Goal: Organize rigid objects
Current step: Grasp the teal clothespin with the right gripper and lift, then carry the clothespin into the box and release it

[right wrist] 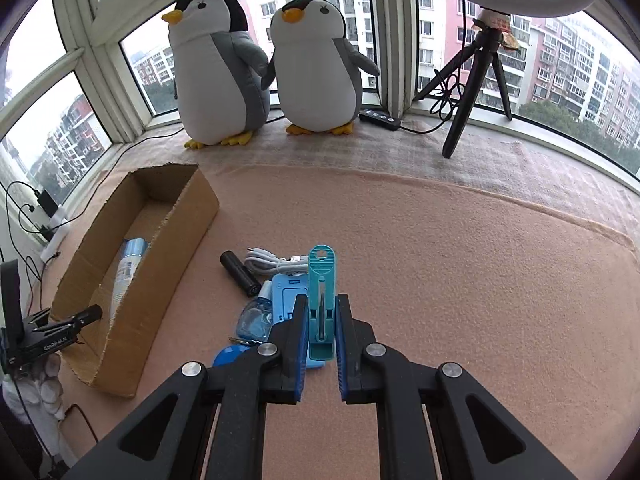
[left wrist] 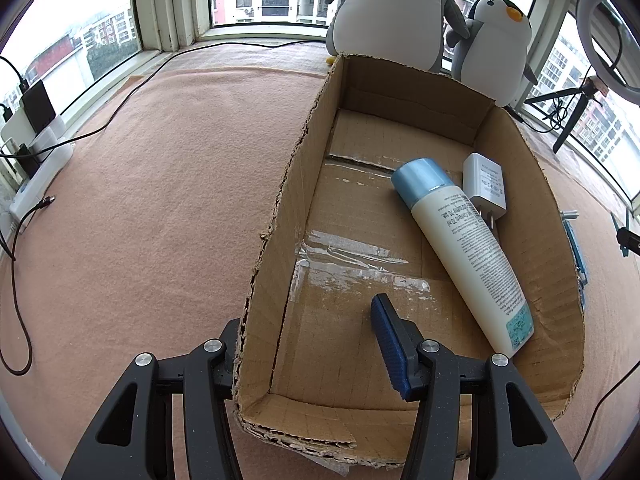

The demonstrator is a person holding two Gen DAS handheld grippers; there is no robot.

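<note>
- A peach felt blanket (right wrist: 440,240) is covering a wide bay-window ledge, with apartment blocks showing through the glass all around.
- Nearest the right wrist camera, the right gripper (right wrist: 321,354) is closing its two blue-padded fingers on a teal clothespin (right wrist: 321,300), which is pointing away from the camera.
- Just beyond and to the left, the remaining loose items are lying in a small pile on the blanket: a light blue card-like case (right wrist: 286,294), a small clear blue bottle (right wrist: 253,320), a black cylinder (right wrist: 239,273) and a coiled white cable (right wrist: 266,260).
- Left of the pile, an open cardboard box (right wrist: 168,272) is already holding a white lotion bottle with a blue cap (left wrist: 460,248) and a white charger plug (left wrist: 485,184).
- The left gripper (left wrist: 308,344) is sitting with its fingers spread wide across the box's near left wall, one inside and one outside, not gripping.
- Farther back, two plush penguins (right wrist: 224,64) and a black tripod (right wrist: 476,76) are standing by the window.
- To do this step well, I judge the right gripper should be keeping a firm squeeze, lifting clear of the pile, and releasing over bare box floor.
</note>
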